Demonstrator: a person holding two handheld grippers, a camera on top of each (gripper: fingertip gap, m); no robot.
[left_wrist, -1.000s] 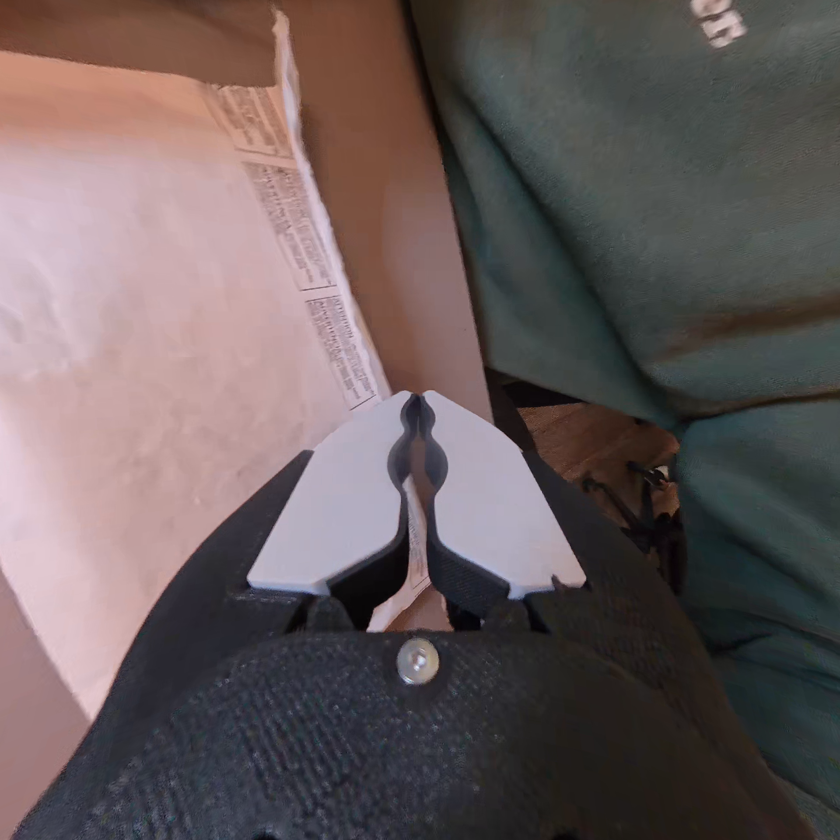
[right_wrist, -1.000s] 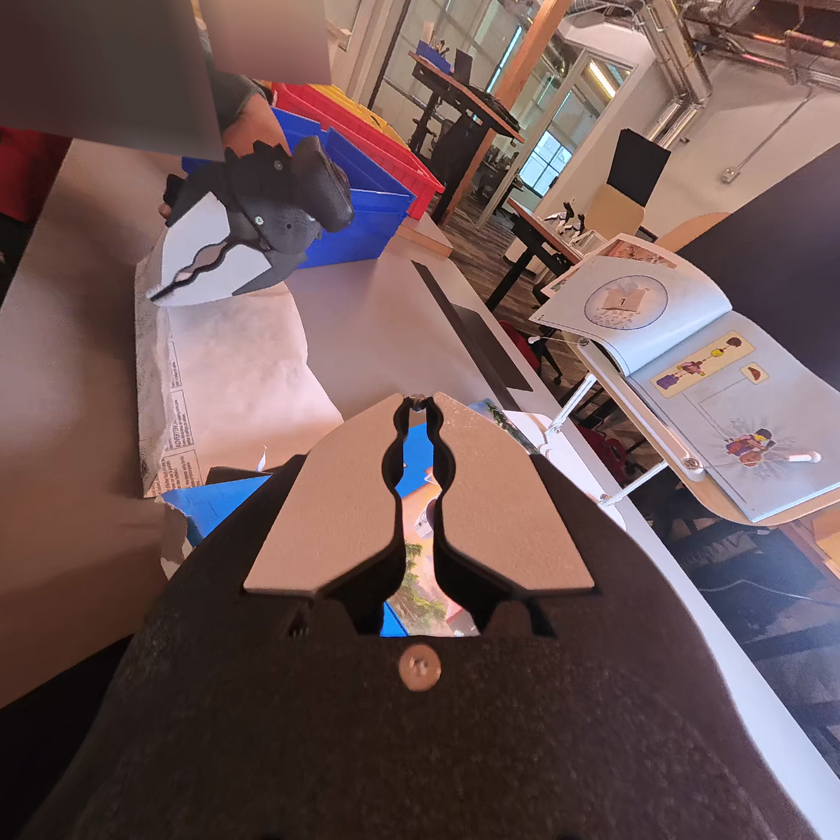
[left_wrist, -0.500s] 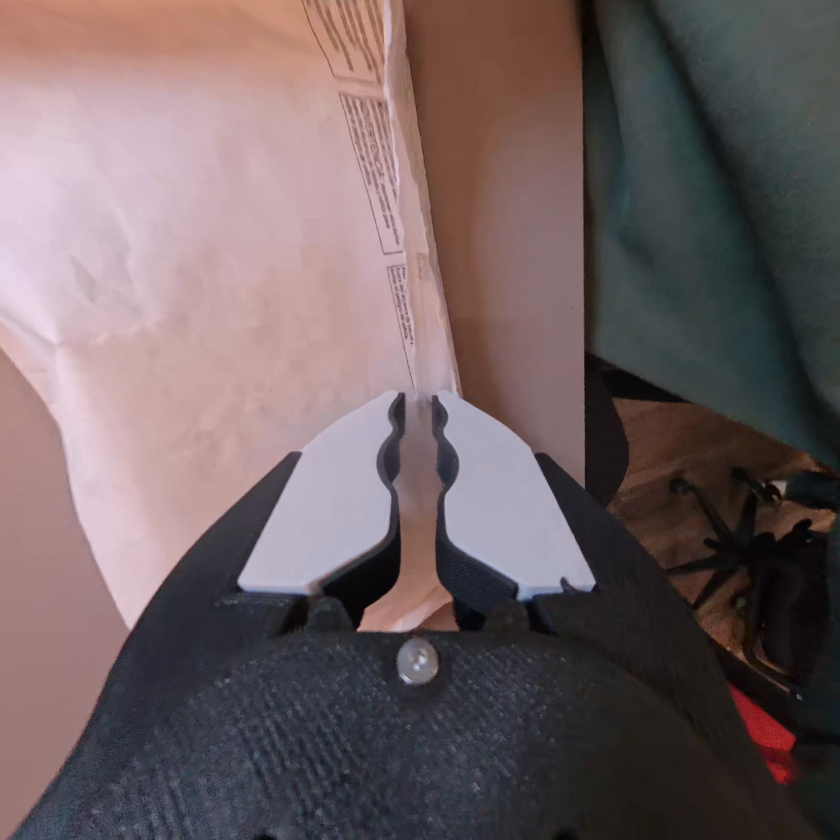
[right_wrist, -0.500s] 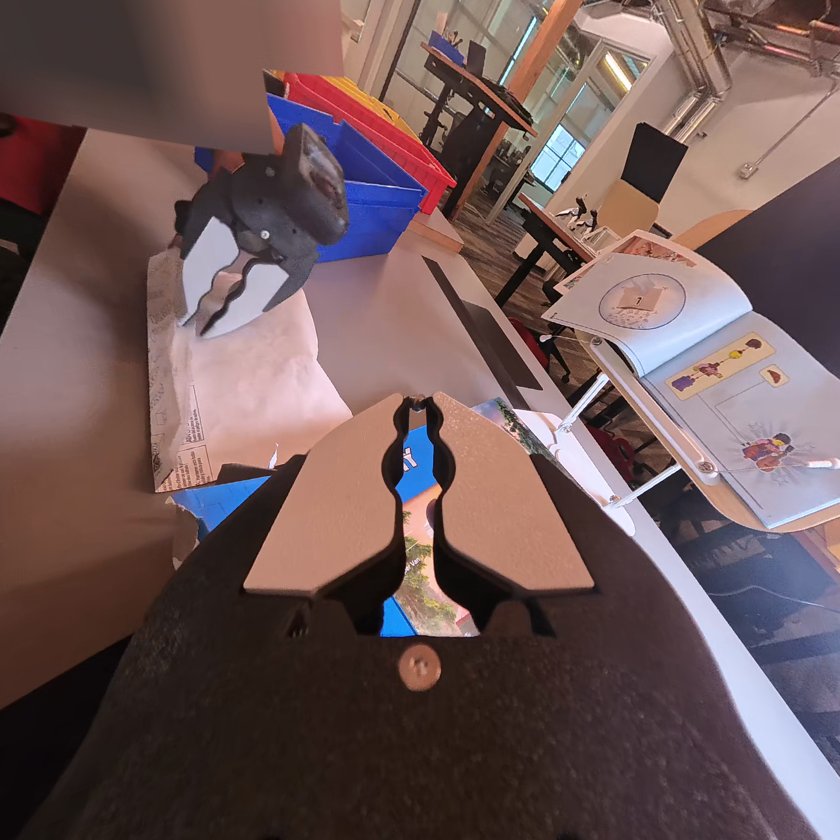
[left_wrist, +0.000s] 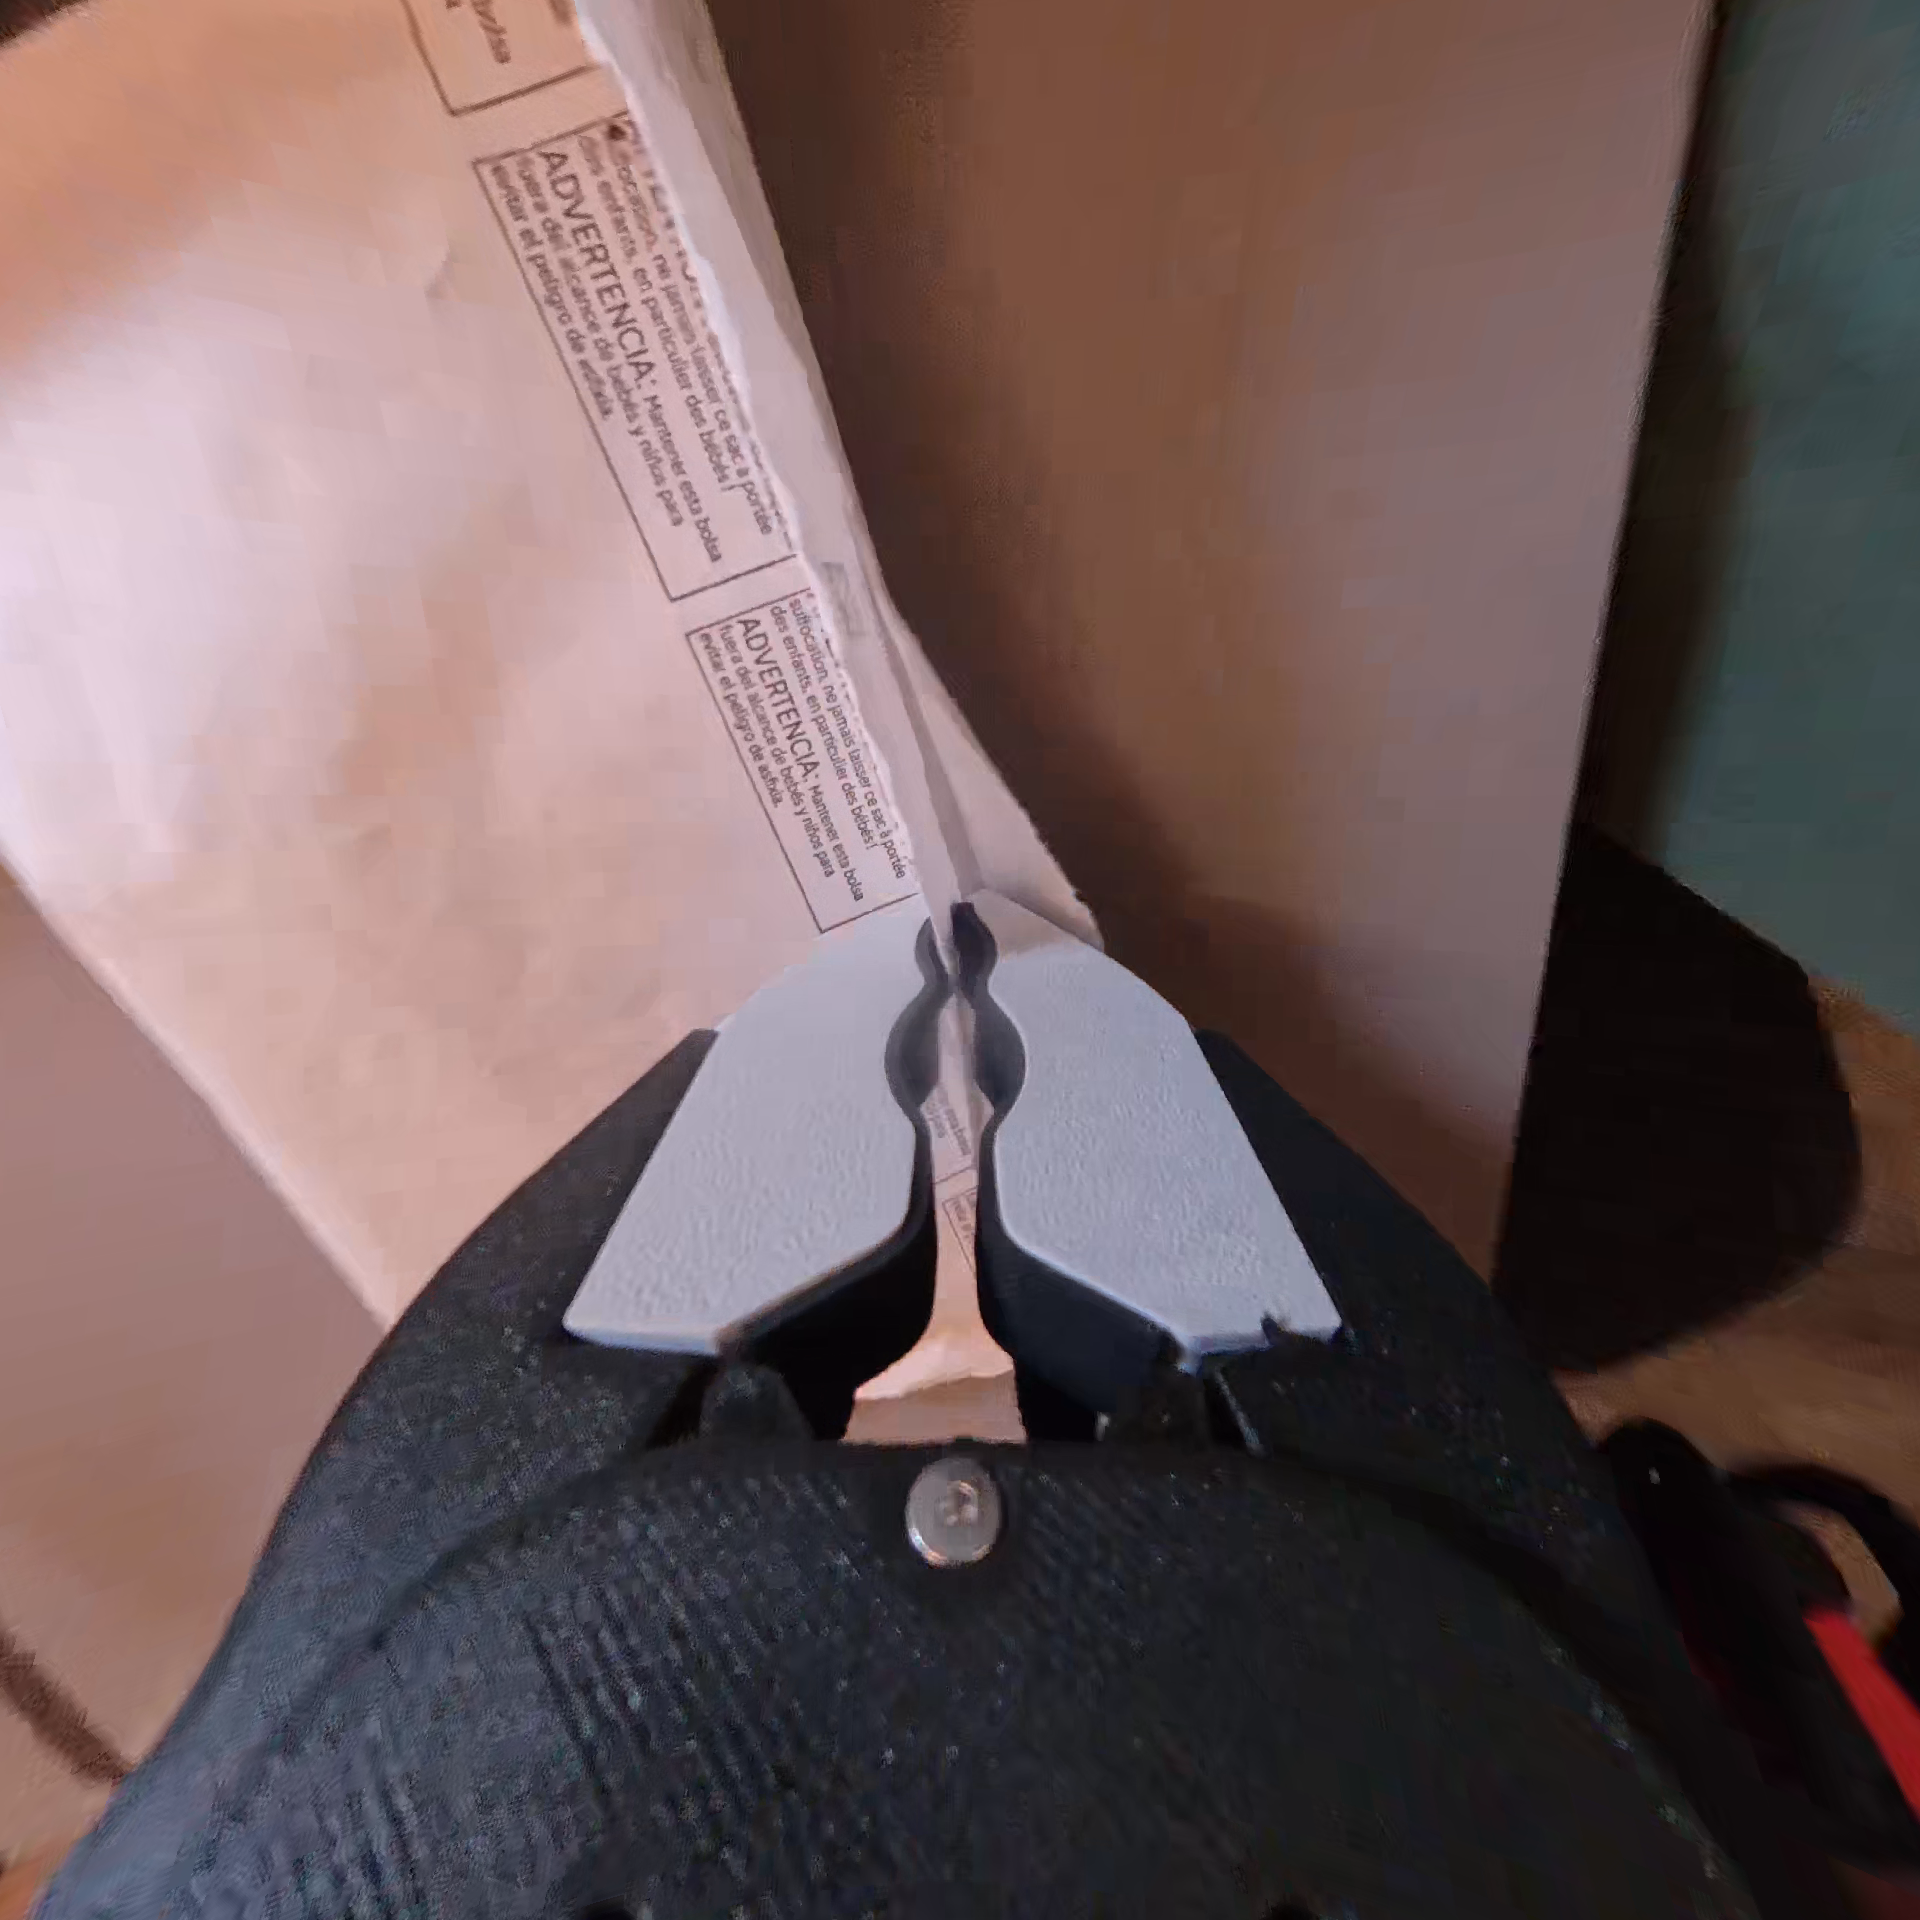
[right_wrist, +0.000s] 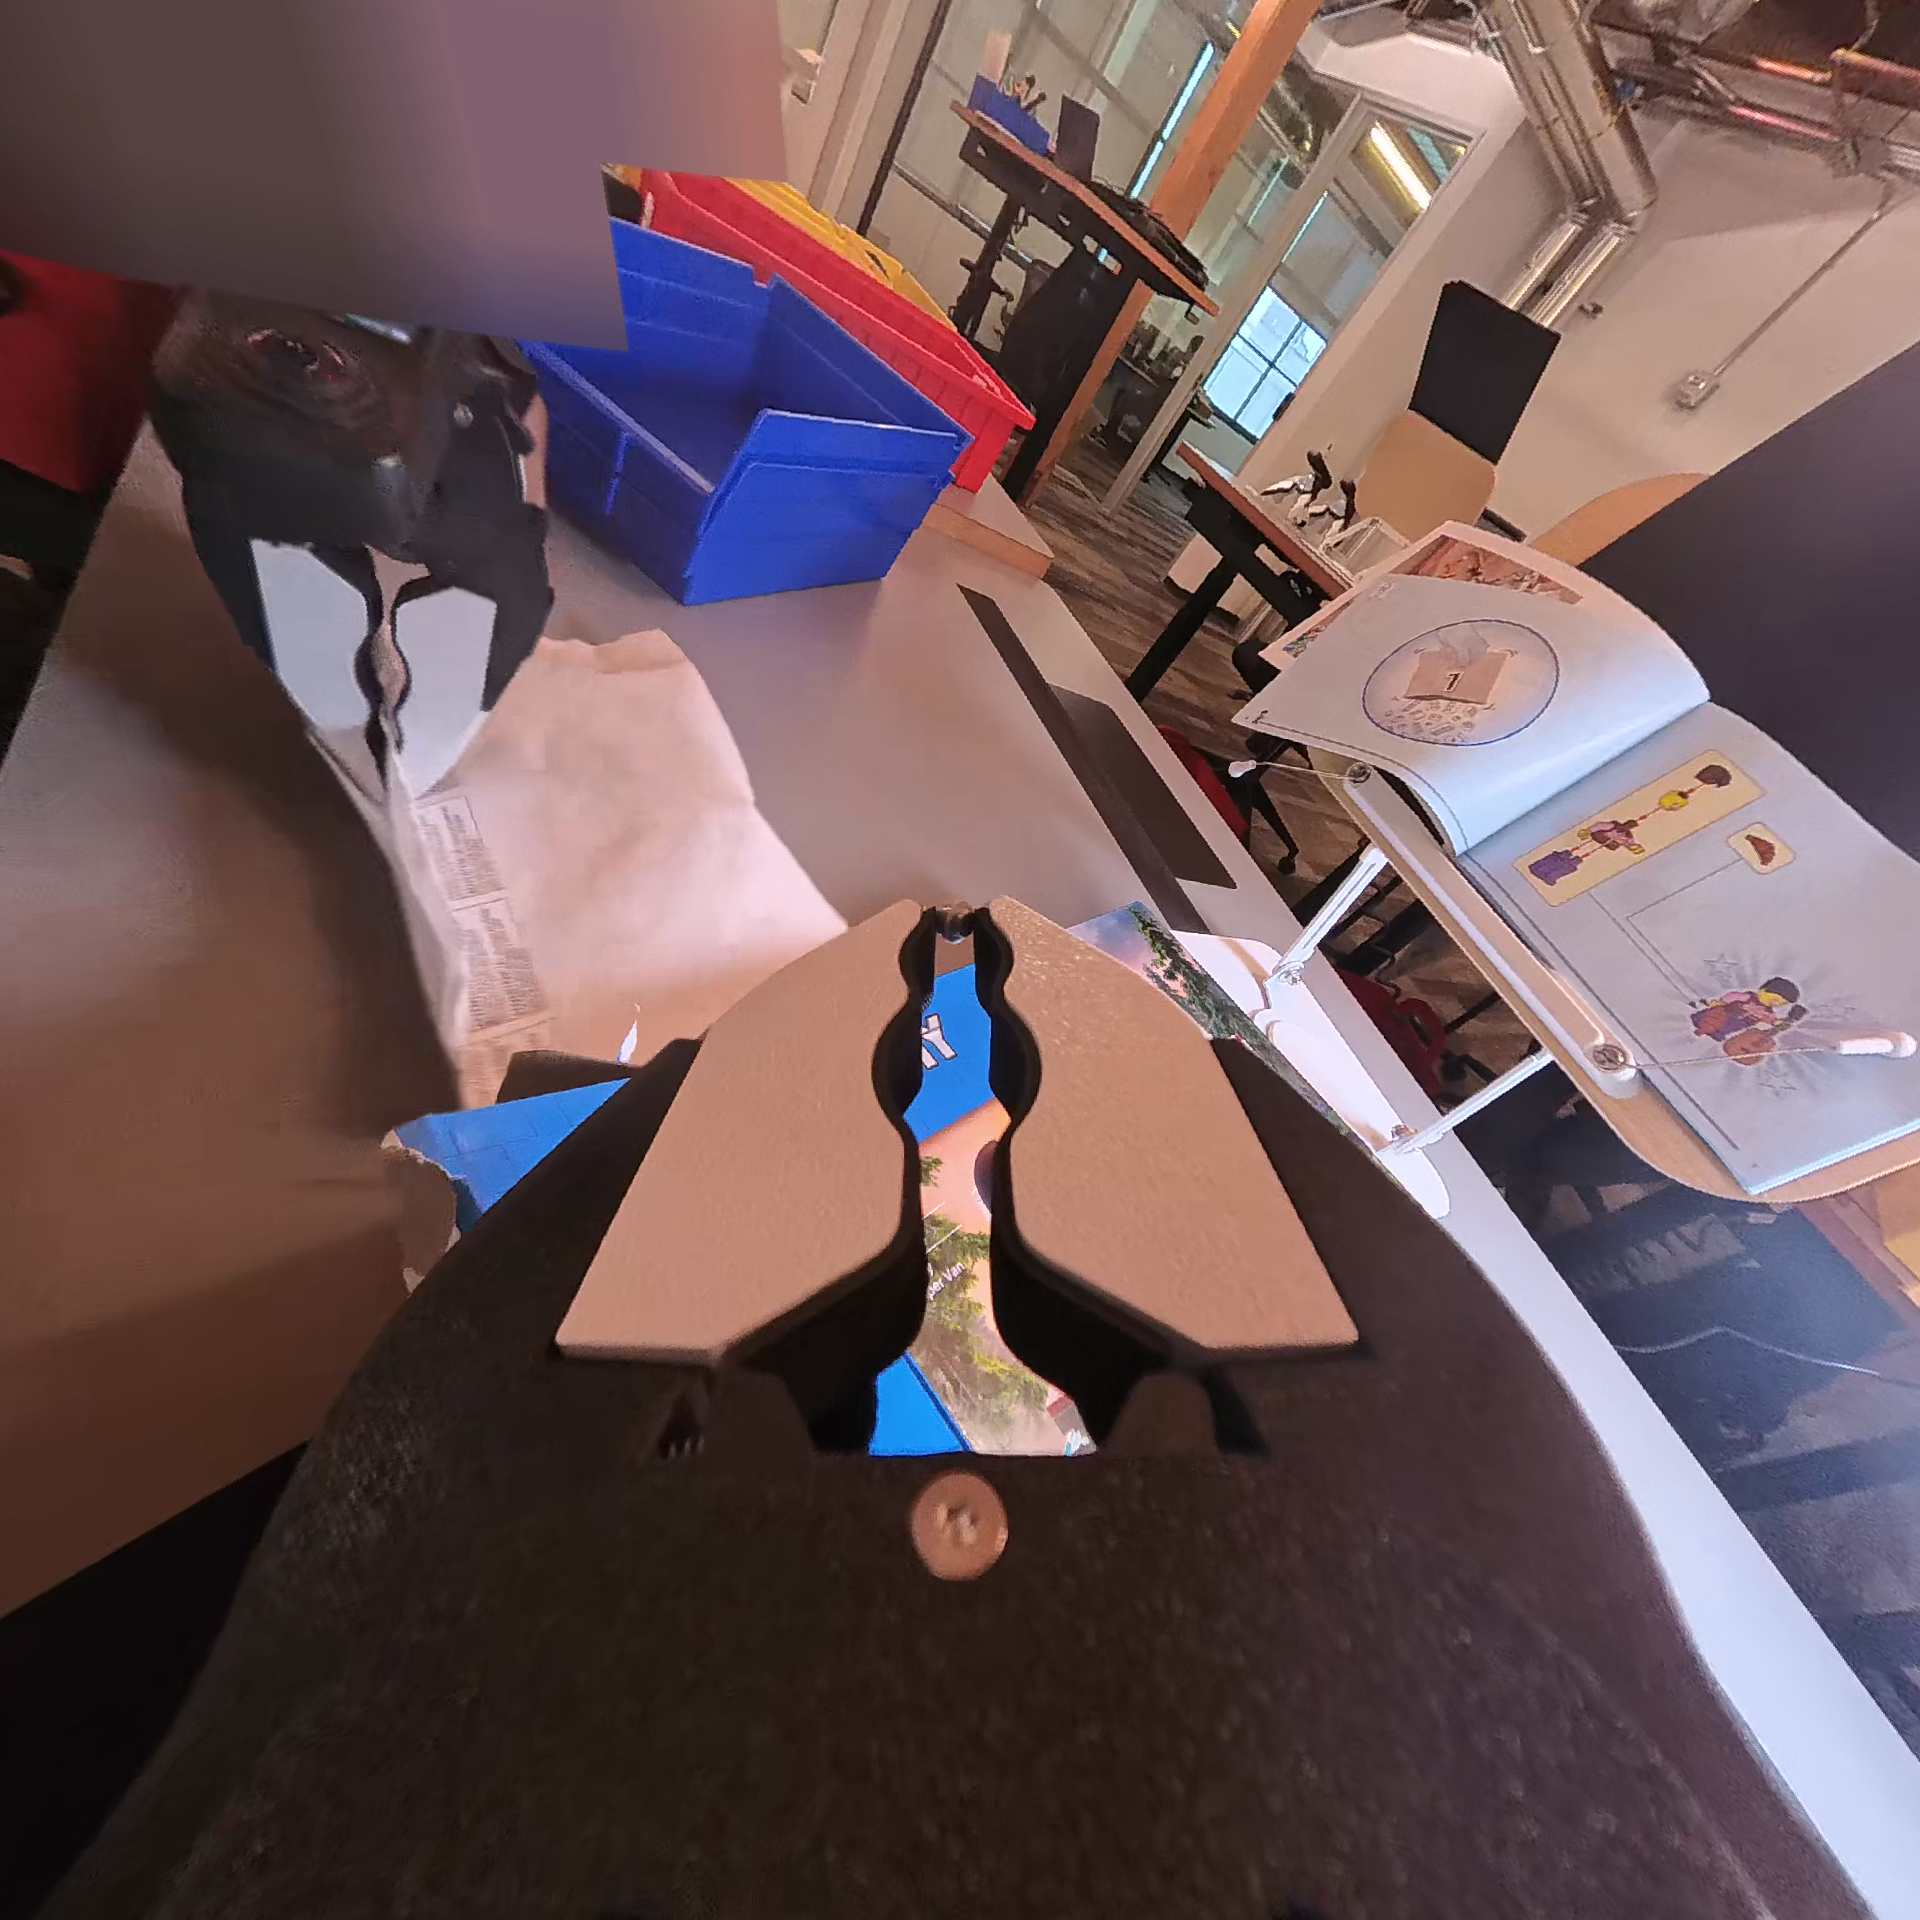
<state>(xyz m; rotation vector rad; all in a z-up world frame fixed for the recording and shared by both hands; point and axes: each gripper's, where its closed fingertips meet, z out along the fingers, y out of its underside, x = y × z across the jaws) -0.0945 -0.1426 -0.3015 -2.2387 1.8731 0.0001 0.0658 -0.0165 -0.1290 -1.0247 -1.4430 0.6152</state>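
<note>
Paper bag (left_wrist: 343, 540) – edge pinched (left tool (left_wrist: 954, 925))

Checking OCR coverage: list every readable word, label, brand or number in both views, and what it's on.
I don't copy out writing, so this only says where it stands.
White paper bag: boxed panels of black print along its torn edge, sharp in the left wrist view.
Blue box: white lettering, mostly hidden, and small print too small to read.
Open booklet: one numeral inside a circle on the raised page.
Blue bin: none seen.
</note>
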